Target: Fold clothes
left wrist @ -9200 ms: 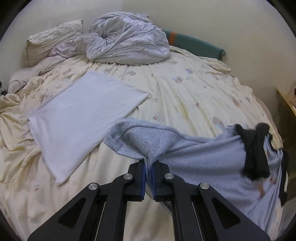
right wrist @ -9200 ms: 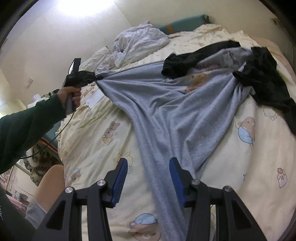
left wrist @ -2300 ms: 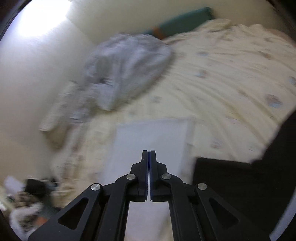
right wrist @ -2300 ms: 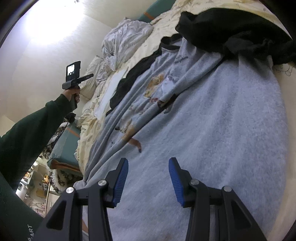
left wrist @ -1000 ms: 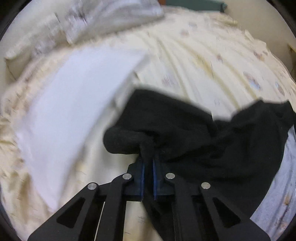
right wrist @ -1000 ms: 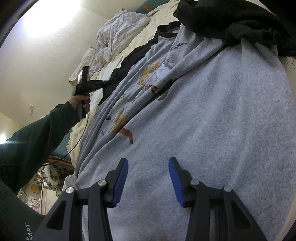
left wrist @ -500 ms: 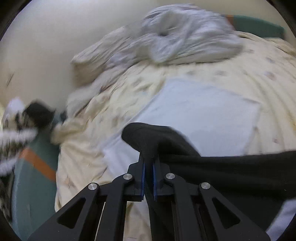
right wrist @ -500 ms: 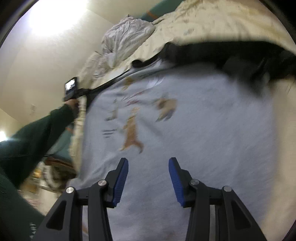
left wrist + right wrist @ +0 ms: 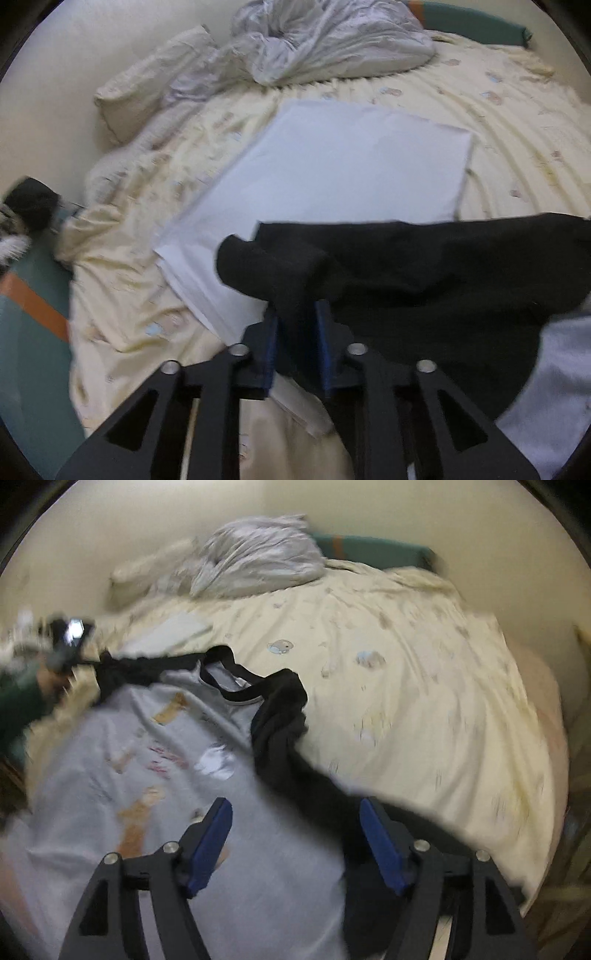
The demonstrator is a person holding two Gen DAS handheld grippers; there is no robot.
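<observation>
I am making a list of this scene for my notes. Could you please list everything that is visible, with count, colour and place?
bed sheet: one, pale yellow with cartoon prints, covers the bed
duvet: one, grey-white, crumpled at the head of the bed
pillow: one, cream, beside the duvet
folded cloth: one, white, flat on the sheet
sweatshirt: one, grey body with black sleeves, spread on the bed
left hand-held gripper: black with blue pads, jaws opening, black sleeve between them
right hand-held gripper: same colours, jaws opening above the sweatshirt

Soft, even indoor light; both fisheye views are motion-blurred, the right more, with dark curved corners.
</observation>
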